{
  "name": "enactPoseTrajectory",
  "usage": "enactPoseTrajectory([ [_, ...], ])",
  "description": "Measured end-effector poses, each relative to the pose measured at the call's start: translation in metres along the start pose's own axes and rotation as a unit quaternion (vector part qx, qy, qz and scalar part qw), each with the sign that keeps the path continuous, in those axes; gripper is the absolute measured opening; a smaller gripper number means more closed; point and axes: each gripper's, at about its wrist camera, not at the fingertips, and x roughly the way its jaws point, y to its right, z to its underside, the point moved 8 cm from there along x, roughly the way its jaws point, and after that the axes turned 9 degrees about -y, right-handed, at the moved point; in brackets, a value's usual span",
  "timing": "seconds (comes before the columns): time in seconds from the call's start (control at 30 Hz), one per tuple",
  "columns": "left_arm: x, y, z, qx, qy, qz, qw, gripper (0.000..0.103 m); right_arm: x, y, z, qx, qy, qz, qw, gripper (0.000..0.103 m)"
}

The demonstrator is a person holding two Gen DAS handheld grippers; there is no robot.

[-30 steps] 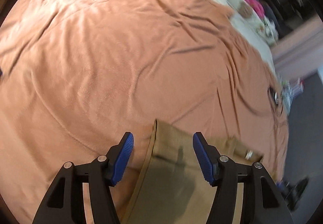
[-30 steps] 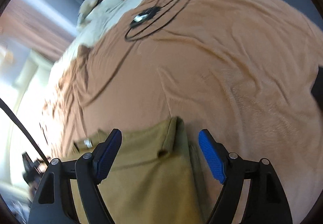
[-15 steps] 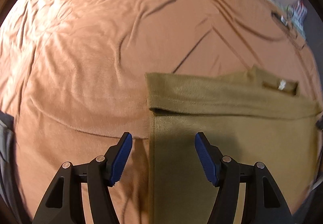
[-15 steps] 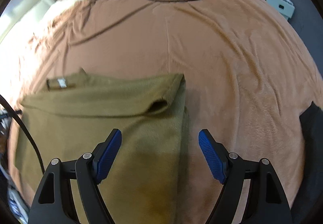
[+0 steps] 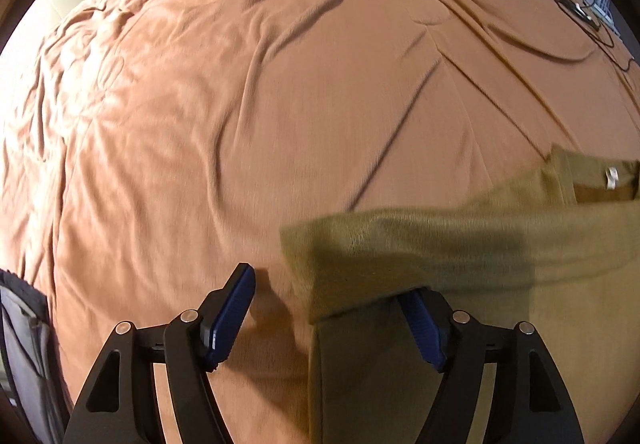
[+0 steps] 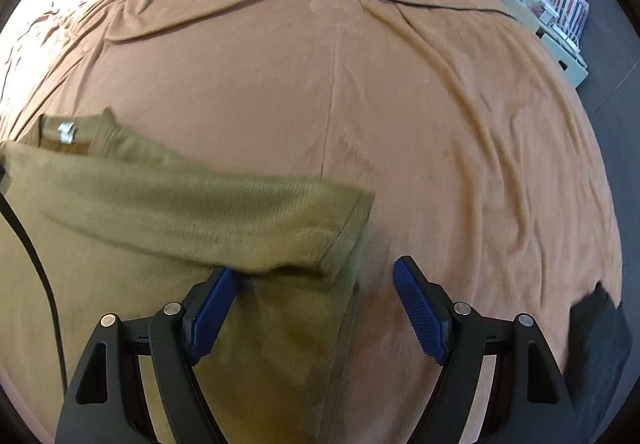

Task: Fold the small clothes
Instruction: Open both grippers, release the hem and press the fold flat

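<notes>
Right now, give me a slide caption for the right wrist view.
Open right tool straddles the folded sleeve cuff of an olive shirt on the rust bedspread.

Shirt (image 5: 460,244) sleeves now lie folded inward (blurred).

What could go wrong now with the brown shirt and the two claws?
1. Each open claw, left claw and right claw, straddles a side edge of the shirt; closing could pinch the orange bedsheet too.
2. The folded-over sleeve lies loose, so a nudge might undo it.
3. A black cable lies across the shirt and could snag.
</notes>
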Motion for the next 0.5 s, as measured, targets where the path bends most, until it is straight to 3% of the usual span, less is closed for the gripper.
enactPoseTrajectory([
  [0.4, -0.005, -0.021, -0.05, -0.05, 0.047, -0.025, 0.9973, 0.07, 0.004, 0.016, -0.032, 0.044, 0.043, 0.025, 0.998, 0.077],
  [0.5, -0.018, -0.034, -0.057, -0.084, 0.071, -0.022, 0.9937, 0.07, 0.004, 0.03, -0.035, 0.072, 0.052, 0.043, 0.995, 0.067],
])
